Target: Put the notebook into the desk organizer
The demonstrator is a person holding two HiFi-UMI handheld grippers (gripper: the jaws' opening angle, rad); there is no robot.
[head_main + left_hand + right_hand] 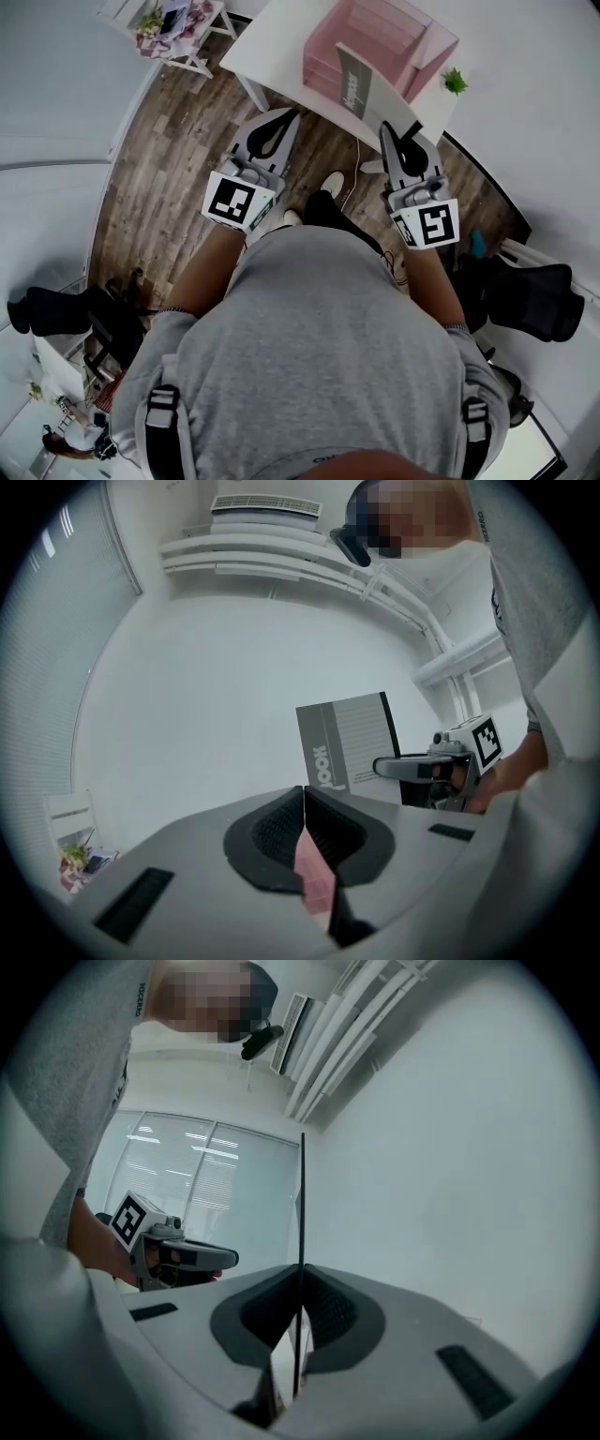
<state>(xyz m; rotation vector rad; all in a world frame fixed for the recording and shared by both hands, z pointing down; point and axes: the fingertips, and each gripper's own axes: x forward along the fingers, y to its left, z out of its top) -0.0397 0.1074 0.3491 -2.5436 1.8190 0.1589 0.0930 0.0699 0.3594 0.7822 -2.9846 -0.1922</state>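
Right gripper [301,1277]: ribbed black pads are clamping the thin grey notebook [347,742], upright, before the pink boxy desk organizer [375,37].
Left gripper [304,799]: jaws are meeting, seemingly on nothing.

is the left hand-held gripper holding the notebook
No, the left hand-held gripper is shut empty; the notebook is clamped in the right hand-held gripper.

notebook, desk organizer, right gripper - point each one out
notebook [354,82]: head view, middle of its grey cover.
desk organizer [431,52]: head view, its pink right-hand wall.
right gripper [302,1274]: right gripper view, between its fingertips, shut on the notebook's edge.
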